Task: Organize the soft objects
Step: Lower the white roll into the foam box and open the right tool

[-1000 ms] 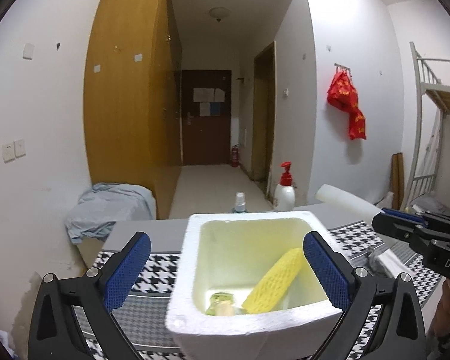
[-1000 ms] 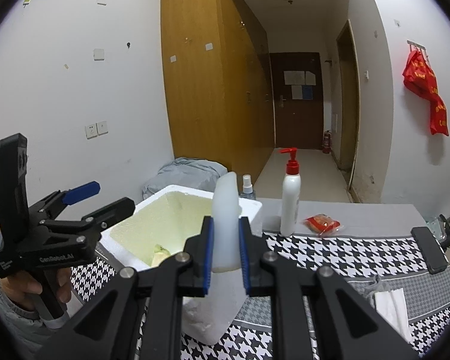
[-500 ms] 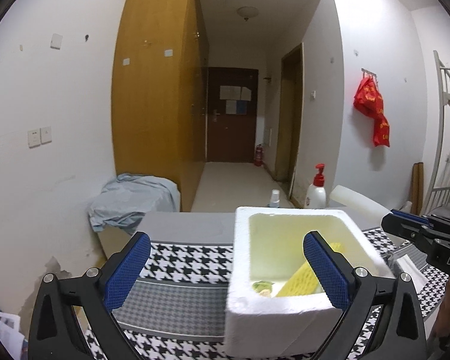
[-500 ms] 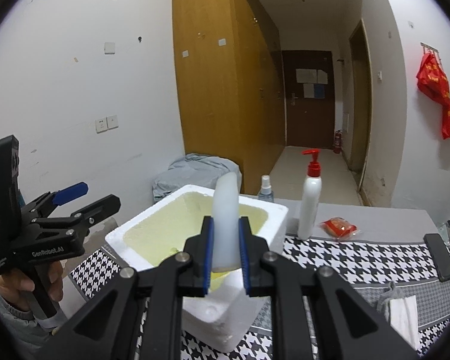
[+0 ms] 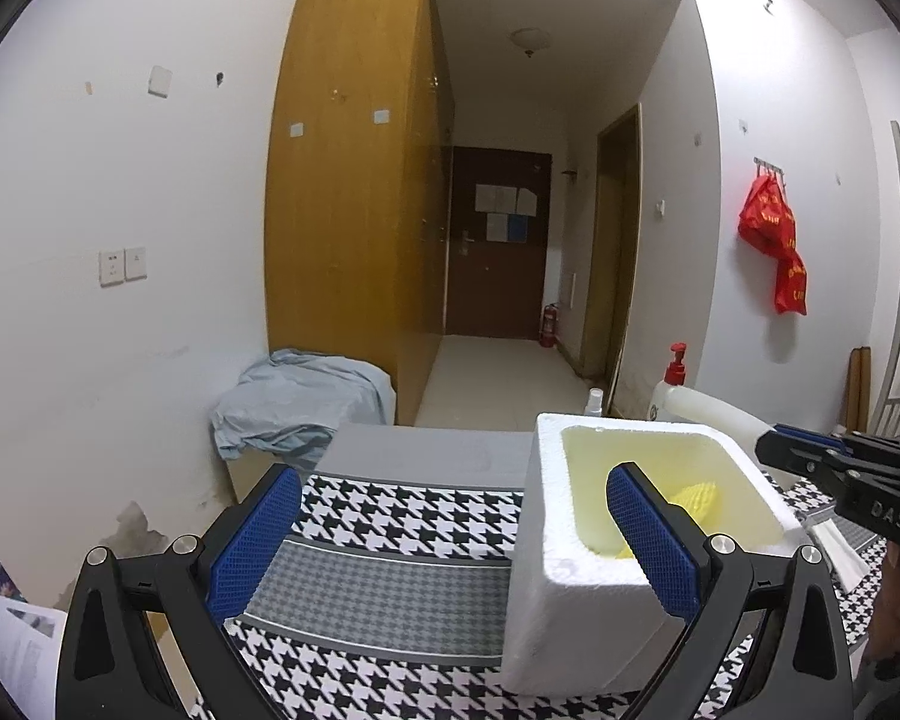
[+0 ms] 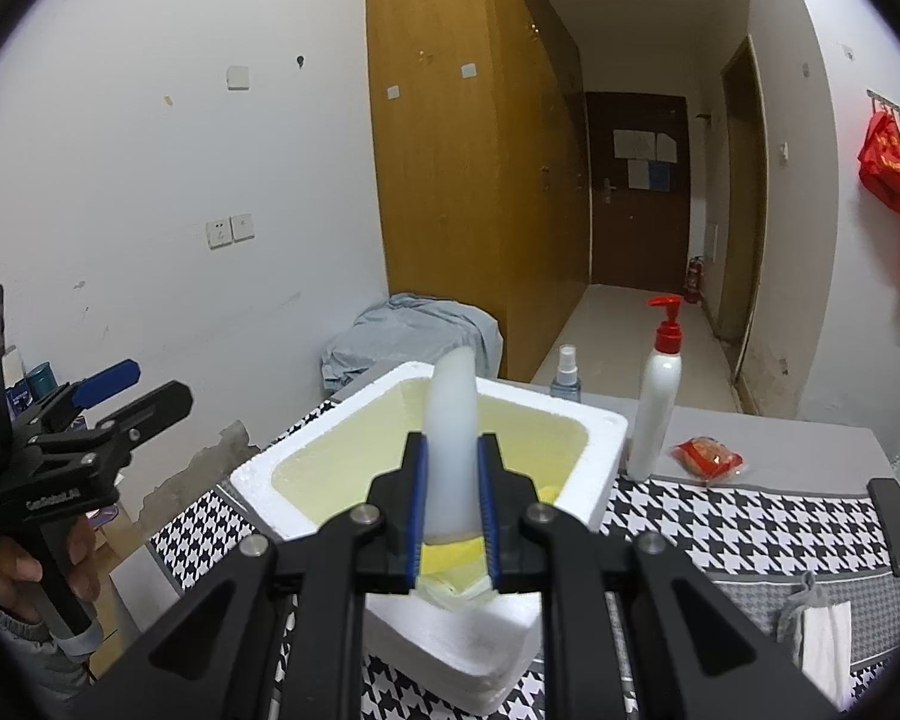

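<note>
Both tools are the same build: matte black plastic linkage arms with round silver screws at the pivots, and blue pads with a fine mesh texture lining the inner faces of the fingers. The left tool point(image 5: 453, 540) has long slanted pads, chunky triangular cut-outs in its black arms, and white lettering printed on the side of its body. The right tool point(image 6: 452, 516) has narrower blue strips along the finger edges, and white letters reading "DAS" on its side. The person's left hand point(image 6: 36, 570) wraps a black pistol-style handle, with a grey sleeve cuff at the wrist.
</note>
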